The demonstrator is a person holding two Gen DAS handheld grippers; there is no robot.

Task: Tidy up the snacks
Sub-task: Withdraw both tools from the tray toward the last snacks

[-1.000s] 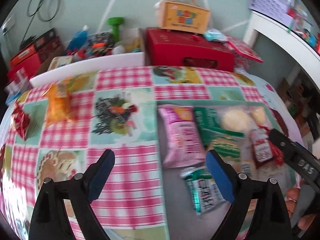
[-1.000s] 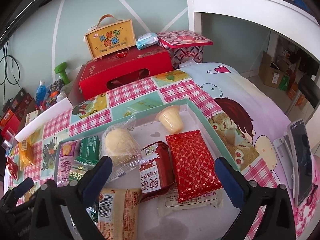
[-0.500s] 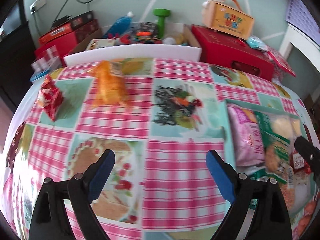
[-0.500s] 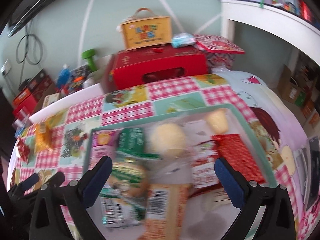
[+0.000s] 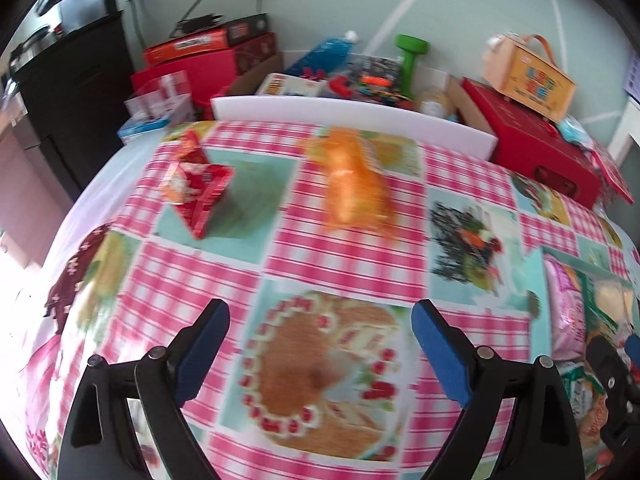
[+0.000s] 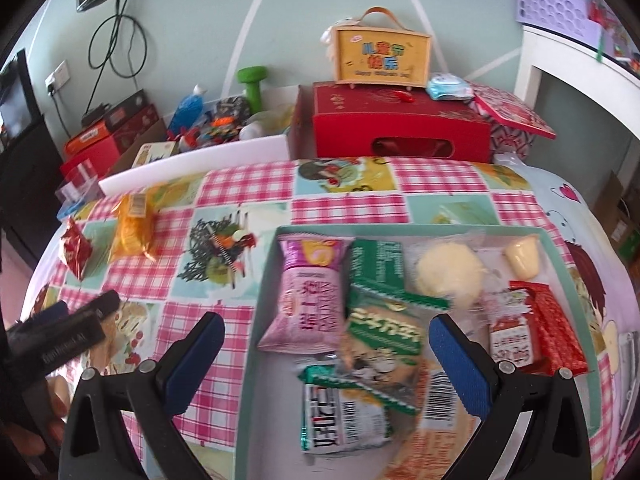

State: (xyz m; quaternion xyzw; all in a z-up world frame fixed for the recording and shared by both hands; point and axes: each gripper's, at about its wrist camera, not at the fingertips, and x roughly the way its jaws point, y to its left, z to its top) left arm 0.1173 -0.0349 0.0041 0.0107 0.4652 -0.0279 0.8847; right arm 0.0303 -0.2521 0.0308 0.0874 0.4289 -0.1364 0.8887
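Left claw: the left claw (image 5: 320,320) hangs over the checked cloth with its blue pads spread wide and nothing between them; the view is motion-blurred.
Right claw: the right claw (image 6: 326,338) is spread wide too, holding nothing, above the near left part of the tray.
Counter: a counter (image 6: 352,204) covered by a pink-checked cloth with food pictures.
Tray: a shallow pale green tray (image 6: 264,280) sits on the right side of the counter, packed with snacks that overlap.
Snacks in tray: a pink packet (image 6: 312,292) lies at the left; beside it a green packet (image 6: 380,320); a round yellow cake in clear wrap (image 6: 448,272); a small jelly cup (image 6: 522,256) at the far right corner; a red packet (image 6: 556,328) along the right wall.
Loose snacks: an orange bag (image 5: 356,184) and a red triangular packet (image 5: 196,188) lie on the cloth at the far left, well apart from the tray and near each other.
Behind the counter: a red box (image 6: 400,124) with a yellow handled case (image 6: 382,56) standing on top, and a green dumbbell (image 6: 252,84).
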